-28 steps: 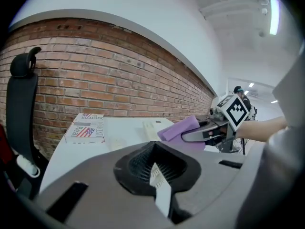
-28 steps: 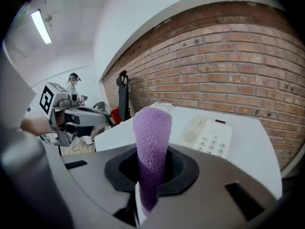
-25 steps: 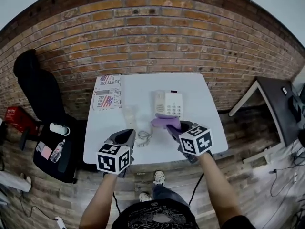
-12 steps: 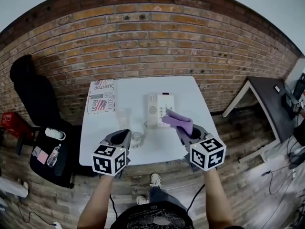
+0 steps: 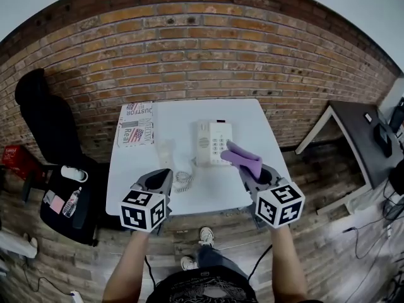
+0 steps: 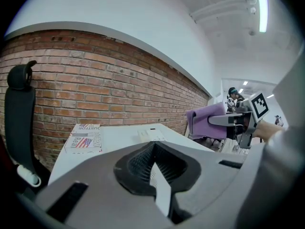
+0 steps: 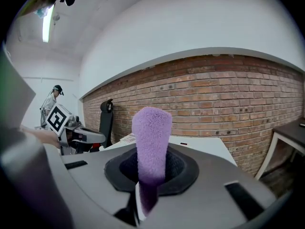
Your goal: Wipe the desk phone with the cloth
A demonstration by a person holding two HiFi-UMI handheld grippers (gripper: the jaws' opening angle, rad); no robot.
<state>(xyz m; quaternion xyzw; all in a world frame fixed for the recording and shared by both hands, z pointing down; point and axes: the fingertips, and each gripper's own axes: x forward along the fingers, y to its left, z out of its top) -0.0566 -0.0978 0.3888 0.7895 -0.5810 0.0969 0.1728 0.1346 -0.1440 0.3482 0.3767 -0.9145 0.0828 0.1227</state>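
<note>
The white desk phone (image 5: 214,142) sits mid-table on the white table (image 5: 262,126). Its handset (image 5: 166,151) lies to its left, and the coiled cord (image 5: 184,180) trails toward the front edge. My right gripper (image 5: 250,170) is shut on a purple cloth (image 5: 242,158), held above the table just right of the phone's front corner. In the right gripper view the cloth (image 7: 151,144) stands up from between the jaws. My left gripper (image 5: 162,175) hovers near the cord at the front left, shut with nothing in it. In the left gripper view the phone (image 6: 151,135) and the cloth (image 6: 207,122) lie ahead.
A flat printed cardboard box (image 5: 137,124) lies at the table's back left. A brick wall (image 5: 202,62) runs behind the table. To the left stand a black chair (image 5: 44,122) and a dark seat holding a bottle (image 5: 72,197). A dark desk (image 5: 366,131) is at the right.
My right gripper has carried the cloth from the phone's front edge to the right and slightly up. The left gripper has hardly moved.
</note>
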